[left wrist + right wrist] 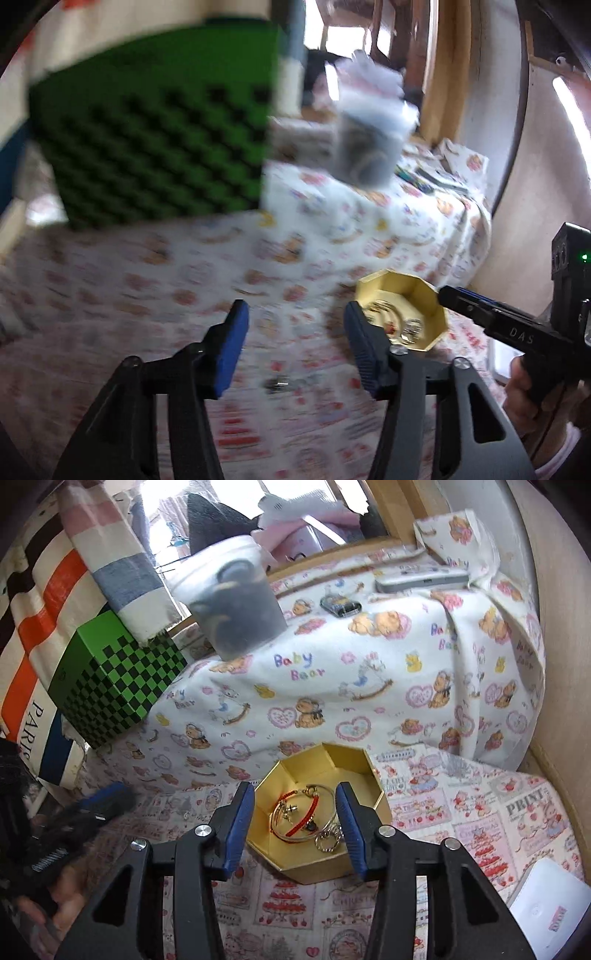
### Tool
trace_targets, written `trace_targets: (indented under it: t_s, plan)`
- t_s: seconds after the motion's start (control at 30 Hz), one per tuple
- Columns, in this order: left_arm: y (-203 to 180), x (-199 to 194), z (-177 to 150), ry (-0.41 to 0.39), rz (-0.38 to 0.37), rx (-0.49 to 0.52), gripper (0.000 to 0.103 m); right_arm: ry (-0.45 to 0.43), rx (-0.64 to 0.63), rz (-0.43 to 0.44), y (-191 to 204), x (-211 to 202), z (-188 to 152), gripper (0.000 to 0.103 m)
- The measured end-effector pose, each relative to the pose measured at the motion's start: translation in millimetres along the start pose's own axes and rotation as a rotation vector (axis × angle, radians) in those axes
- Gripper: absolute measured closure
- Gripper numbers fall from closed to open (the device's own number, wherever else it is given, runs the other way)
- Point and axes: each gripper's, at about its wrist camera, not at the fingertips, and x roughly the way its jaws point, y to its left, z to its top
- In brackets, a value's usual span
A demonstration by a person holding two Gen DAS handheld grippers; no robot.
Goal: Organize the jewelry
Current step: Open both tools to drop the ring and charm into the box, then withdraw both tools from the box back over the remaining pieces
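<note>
We hold the right gripper (pixel 295 827) tilted down over the gold box (pixel 364 771), its 2 blue pads spread apart with nothing pinched between them; the box's open mouth shows in the gap. We judge it hangs there because a piece has gone in or because we mean to reach in next; the pictures do not settle which.

The box sits on the printed cloth (pixel 480 812) at the foot of a raised ledge draped in a bear-print blanket (pixel 388 657). It is a shallow, many-sided tray with plain gold walls and no lid, so we can drop things in from above.

Inside lies the jewelry: a thin metal bangle (pixel 291 834), a red cord bracelet (pixel 295 818) crossing it, and a ring-shaped piece (pixel 325 843) near the front wall. They overlap in a loose heap, not sorted.

The left gripper (pixel 295 347) is off to the box's left, its pads also spread and empty. That view is smeared, so detail is poor. Below its fingers a small dark metallic piece (pixel 279 384) lies on the cloth, outside the box; we take it for jewelry still to be gathered, though we cannot tell what it is.

A green checked box (pixel 118 686) stands well apart at the left.
</note>
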Motion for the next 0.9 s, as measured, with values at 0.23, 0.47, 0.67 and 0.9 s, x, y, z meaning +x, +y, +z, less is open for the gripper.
trace_targets:
  t_s: [0.23, 0.47, 0.67, 0.9]
  plan:
    - [29, -43, 0, -0.114, 0.067, -0.024, 0.035, -0.028, -0.042, 0.002, 10, -5, -3, 0.043]
    - [47, -61, -2, -0.168, 0.104, -0.051, 0.024, -0.037, -0.055, -0.001, 16, -4, -5, 0.035]
    - [59, -55, -12, -0.173, 0.137, -0.081, 0.018, -0.037, -0.057, -0.010, 17, -3, -6, 0.029]
    - [73, -33, -30, -0.121, 0.136, -0.127, 0.016, -0.041, -0.075, -0.038, 20, 1, -11, 0.021]
